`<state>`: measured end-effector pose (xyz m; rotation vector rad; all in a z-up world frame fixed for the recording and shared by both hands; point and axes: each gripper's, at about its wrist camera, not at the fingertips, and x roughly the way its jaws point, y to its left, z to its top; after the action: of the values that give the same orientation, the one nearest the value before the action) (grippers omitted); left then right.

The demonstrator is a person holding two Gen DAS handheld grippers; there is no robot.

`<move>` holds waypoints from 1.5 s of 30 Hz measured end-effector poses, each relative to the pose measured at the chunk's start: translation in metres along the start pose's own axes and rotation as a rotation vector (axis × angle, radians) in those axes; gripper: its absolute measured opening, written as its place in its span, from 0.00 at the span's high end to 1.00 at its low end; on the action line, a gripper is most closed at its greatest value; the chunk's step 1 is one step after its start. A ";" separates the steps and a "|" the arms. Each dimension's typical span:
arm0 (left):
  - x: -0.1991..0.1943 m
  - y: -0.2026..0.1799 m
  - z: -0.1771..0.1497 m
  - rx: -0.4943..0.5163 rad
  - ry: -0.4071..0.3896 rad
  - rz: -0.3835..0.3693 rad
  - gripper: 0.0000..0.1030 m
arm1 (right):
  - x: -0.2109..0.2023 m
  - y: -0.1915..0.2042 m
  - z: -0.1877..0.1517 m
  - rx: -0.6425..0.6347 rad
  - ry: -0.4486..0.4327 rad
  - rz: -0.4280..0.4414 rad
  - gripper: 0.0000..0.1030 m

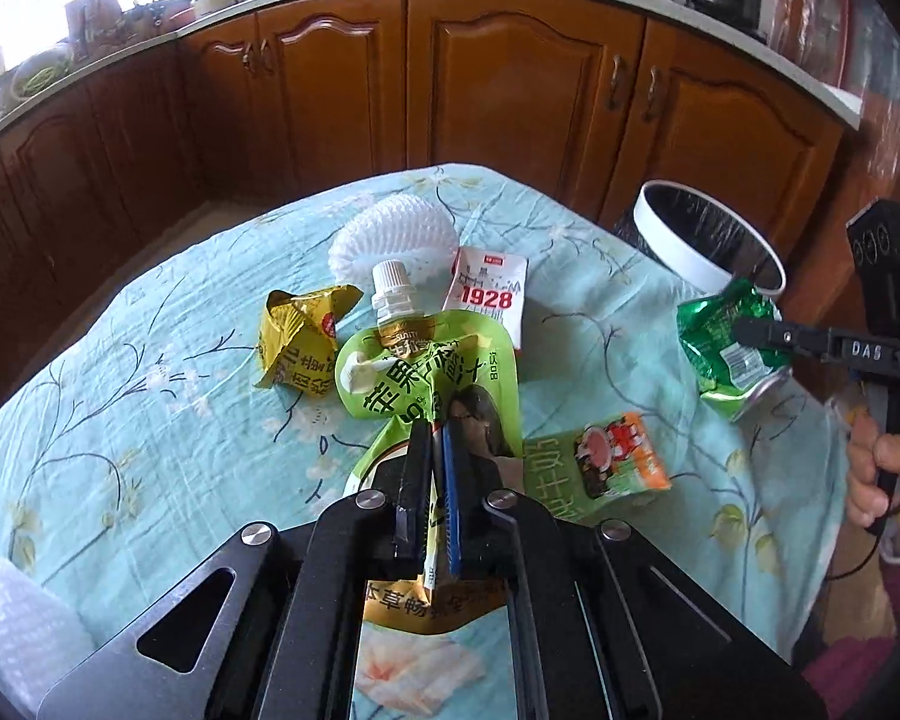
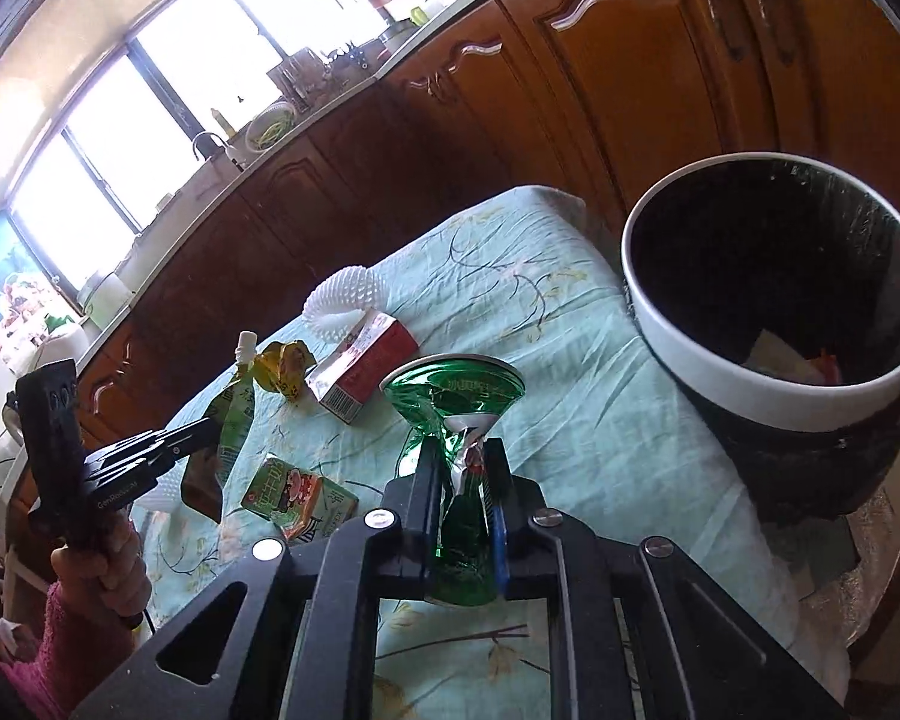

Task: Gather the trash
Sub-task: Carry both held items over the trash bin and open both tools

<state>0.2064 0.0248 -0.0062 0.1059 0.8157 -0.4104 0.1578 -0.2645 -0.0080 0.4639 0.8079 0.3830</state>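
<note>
My left gripper (image 1: 435,429) is shut on a green spouted drink pouch (image 1: 414,366), held above the table; it also shows in the right wrist view (image 2: 234,414). My right gripper (image 2: 461,450) is shut on a crushed green can (image 2: 450,390), held over the table near the bin; the can also shows in the left wrist view (image 1: 726,348). The white-rimmed bin (image 2: 768,372) with a black liner stands at the table's right edge and holds some trash.
On the floral tablecloth (image 1: 150,420) lie a yellow wrapper (image 1: 300,342), a white foam net (image 1: 396,234), a red-and-white "1928" carton (image 1: 489,294) and a small green-orange carton (image 1: 600,462). Another foam net (image 1: 24,624) lies near left. Wooden cabinets (image 1: 510,78) stand behind.
</note>
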 end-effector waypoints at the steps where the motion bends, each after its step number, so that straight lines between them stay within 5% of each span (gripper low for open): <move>1: -0.005 -0.002 0.001 -0.024 -0.015 -0.011 0.97 | -0.006 -0.001 0.000 -0.003 -0.014 -0.008 0.87; 8: -0.019 -0.046 0.018 -0.098 -0.086 -0.118 0.97 | -0.035 -0.020 0.006 0.006 -0.089 -0.061 0.87; 17: 0.014 -0.109 0.033 -0.087 -0.052 -0.211 0.97 | -0.064 -0.055 0.012 0.043 -0.143 -0.118 0.87; 45: 0.088 -0.220 0.123 0.050 0.021 -0.257 0.97 | -0.063 -0.124 0.073 0.042 -0.182 -0.279 0.87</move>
<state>0.2581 -0.2347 0.0284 0.0521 0.8426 -0.6735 0.1919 -0.4171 0.0067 0.4121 0.6927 0.0642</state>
